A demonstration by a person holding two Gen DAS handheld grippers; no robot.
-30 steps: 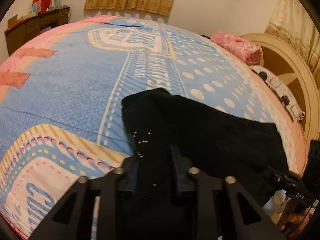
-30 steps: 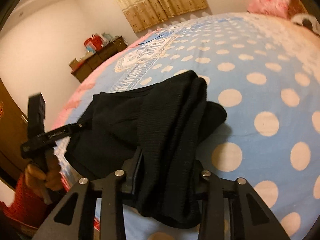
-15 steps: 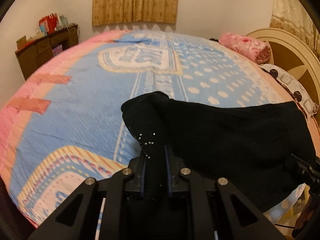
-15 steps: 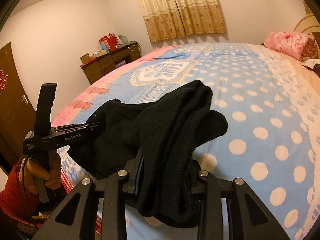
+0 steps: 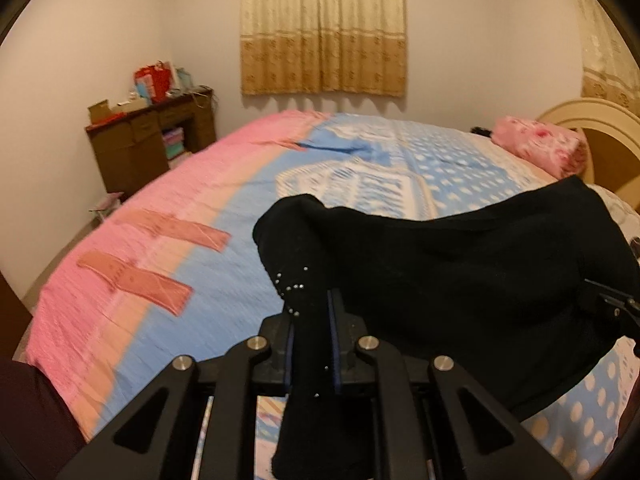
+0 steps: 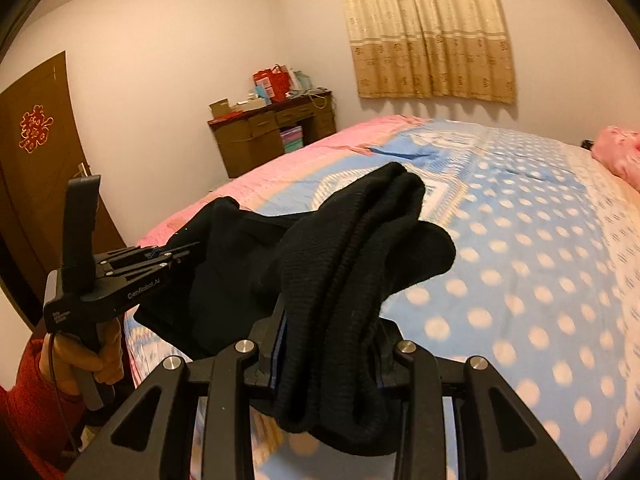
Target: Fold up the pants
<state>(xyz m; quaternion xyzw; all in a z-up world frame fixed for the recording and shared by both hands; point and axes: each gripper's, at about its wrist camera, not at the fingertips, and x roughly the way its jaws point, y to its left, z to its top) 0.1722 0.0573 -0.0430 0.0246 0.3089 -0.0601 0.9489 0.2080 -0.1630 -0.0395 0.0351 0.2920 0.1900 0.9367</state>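
Two grippers hold the black pants (image 5: 460, 280) stretched between them, off the bed (image 5: 168, 216) near its foot edge. My left gripper (image 5: 312, 320) has just been closing and now pinches a thin studded fold; my right gripper (image 6: 332, 340) clamps a thick bunched wad. Only the right view shows the hand (image 6: 86, 356) in a red sleeve gripping the left handle. Since a second ago both have risen, and the pants no longer lie on the bed.

Right tool (image 6: 328, 344) at bottom centre clamps a thick bunch of black pants (image 6: 360, 264); left tool (image 6: 160, 258) at left grips their other end above the bed (image 6: 520, 240).
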